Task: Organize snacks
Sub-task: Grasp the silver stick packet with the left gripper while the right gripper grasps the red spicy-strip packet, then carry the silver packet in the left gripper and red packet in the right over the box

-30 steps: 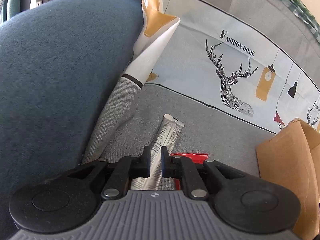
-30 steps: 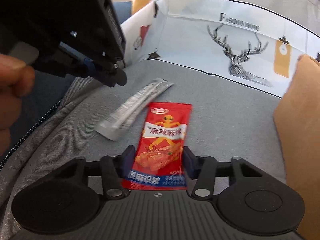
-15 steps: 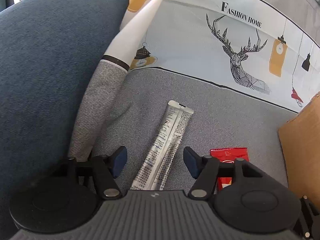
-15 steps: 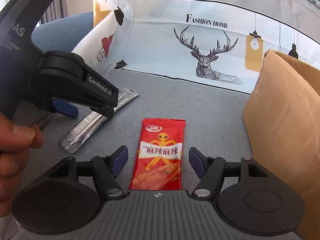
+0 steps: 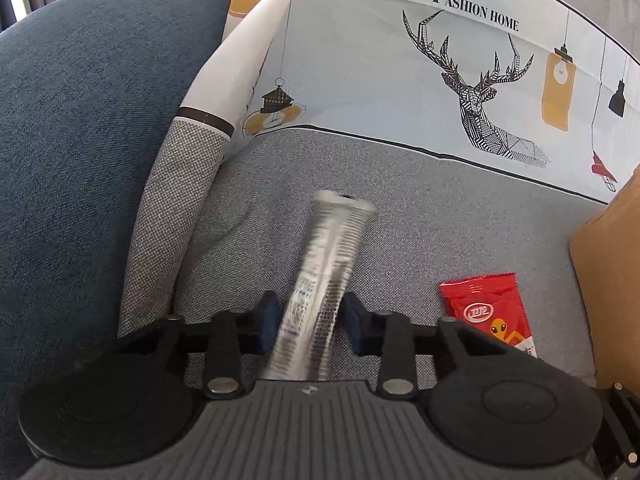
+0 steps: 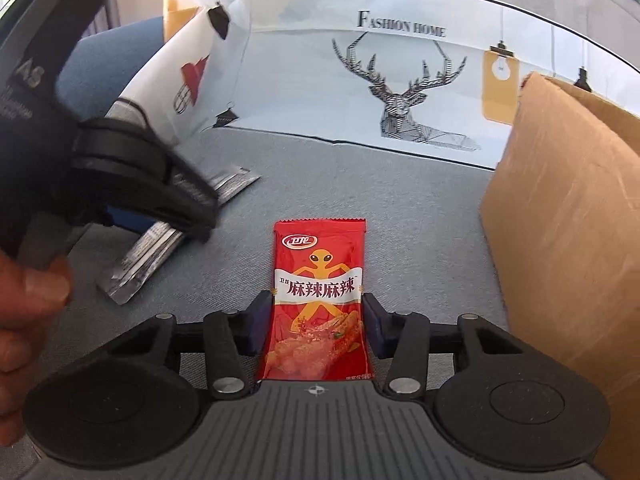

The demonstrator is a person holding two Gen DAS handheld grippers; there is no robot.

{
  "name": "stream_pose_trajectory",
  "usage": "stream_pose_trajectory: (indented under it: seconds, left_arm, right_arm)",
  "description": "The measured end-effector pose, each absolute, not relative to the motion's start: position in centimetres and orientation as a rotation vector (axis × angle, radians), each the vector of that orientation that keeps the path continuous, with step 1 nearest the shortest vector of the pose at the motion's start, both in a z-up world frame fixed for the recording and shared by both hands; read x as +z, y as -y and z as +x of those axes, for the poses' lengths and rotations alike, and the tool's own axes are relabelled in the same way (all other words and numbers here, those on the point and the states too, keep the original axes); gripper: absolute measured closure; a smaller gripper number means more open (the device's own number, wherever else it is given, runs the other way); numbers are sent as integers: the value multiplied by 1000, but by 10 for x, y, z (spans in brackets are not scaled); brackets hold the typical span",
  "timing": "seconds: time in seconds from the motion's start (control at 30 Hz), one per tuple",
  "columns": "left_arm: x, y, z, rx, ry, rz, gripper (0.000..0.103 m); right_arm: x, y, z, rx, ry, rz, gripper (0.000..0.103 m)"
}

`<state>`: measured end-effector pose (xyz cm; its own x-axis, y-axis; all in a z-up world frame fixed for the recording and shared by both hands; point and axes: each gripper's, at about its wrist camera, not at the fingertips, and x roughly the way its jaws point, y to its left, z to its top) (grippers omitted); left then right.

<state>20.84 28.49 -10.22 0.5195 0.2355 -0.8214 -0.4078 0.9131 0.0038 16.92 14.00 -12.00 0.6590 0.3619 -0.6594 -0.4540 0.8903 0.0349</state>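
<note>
While open, fabric bin (image 5: 400,92): two snack packets (image 6: 320,300).

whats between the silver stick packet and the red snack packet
Only bare grey cushion lies between the silver stick packet and the red snack packet. The right wrist view shows it best; the left gripper overhangs the silver one.

Cardboard box (image 6: 568,216) close right, pillow (image 5: 180,216) left — open gray seat (image 6: 400,200) between.

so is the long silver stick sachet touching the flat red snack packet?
Apart. The right wrist view shows bare grey cushion between the silver stick sachet and the red snack packet; the left wrist view shows the same gap.
</note>
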Motion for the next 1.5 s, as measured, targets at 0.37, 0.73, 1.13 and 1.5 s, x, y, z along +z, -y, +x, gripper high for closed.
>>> stream_pose_trajectory:
  seconds: [0.37, 0.73, 1.13, 1.5]
  left_arm:
    - [-102, -288, 212, 402, -980, -223, 73]
    - [-97, -291, 206, 409, -966, -265, 81]
    - [-59, -279, 163, 385, -877, -398, 83]
    - [-7, -217, 107, 274, -769, -445, 83]
  right_arm:
    - [-123, -139, 173, 430, -736, -137, 53]
    - [-121, -136, 171, 441, -726, -120, 54]
    - [-68, -100, 140, 490, -619, -75, 55]
    - [32, -4, 99, 555, -411, -33, 55]
